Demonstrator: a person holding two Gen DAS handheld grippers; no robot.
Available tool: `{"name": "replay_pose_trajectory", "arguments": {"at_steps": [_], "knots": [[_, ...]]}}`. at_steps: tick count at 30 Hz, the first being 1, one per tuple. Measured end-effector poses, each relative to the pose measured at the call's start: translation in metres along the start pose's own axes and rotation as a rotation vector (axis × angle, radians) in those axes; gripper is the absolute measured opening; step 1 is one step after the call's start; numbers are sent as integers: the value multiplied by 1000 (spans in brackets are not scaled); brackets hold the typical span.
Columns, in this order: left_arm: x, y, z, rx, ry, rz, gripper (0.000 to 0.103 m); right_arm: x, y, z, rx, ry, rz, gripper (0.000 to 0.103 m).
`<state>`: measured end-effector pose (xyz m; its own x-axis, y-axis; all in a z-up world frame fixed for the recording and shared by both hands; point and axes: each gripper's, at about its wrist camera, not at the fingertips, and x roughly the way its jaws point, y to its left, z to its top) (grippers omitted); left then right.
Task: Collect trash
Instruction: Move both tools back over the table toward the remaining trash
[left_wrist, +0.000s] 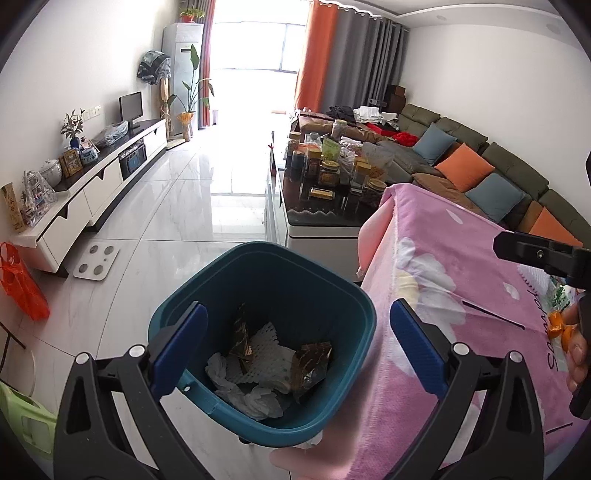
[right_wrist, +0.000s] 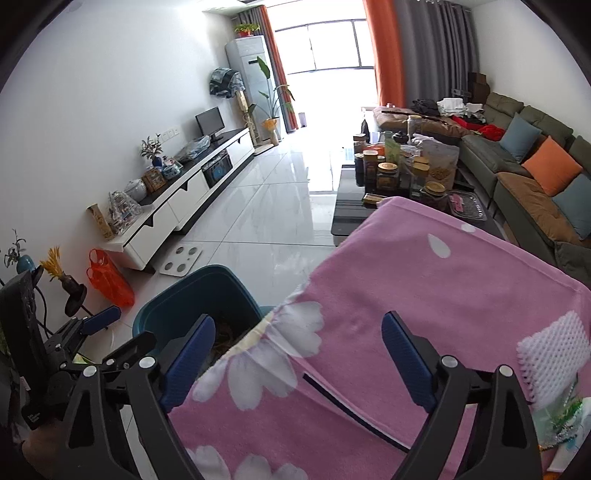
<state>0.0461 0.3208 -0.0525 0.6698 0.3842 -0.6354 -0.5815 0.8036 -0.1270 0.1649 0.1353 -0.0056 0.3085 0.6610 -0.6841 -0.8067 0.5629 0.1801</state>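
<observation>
Trash (left_wrist: 258, 365) fills teal bin (left_wrist: 303, 273); left tongs (left_wrist: 295, 347) and right tongs (right_wrist: 299, 365) gape empty.

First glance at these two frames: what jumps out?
The teal trash bin on the white floor, dead centre in the left wrist view between the left gripper's wide-open fingers, with crumpled tissue and foam netting inside. Right beside it, the pink flowered blanket fills the right wrist view, a white foam net lying on it at the right edge.
</observation>
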Motion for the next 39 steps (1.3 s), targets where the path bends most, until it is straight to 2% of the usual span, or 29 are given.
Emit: {"name": "replay_pose_trajectory", "arguments": {"at_steps": [6, 15, 26, 39], "knots": [[-28, -34, 2, 42, -43, -44, 97, -28, -29, -17, 33, -37, -93, 96], [-69, -80, -6, 111, -105, -104, 97, -77, -62, -52, 82, -96, -211, 96], [-115, -119, -26, 184, -163, -213, 97, -127, -72, -100, 115, -149, -354, 96], [-135, -157, -46, 269, -178, -339, 97, -175, -79, -162, 205, -187, -500, 96]]}}
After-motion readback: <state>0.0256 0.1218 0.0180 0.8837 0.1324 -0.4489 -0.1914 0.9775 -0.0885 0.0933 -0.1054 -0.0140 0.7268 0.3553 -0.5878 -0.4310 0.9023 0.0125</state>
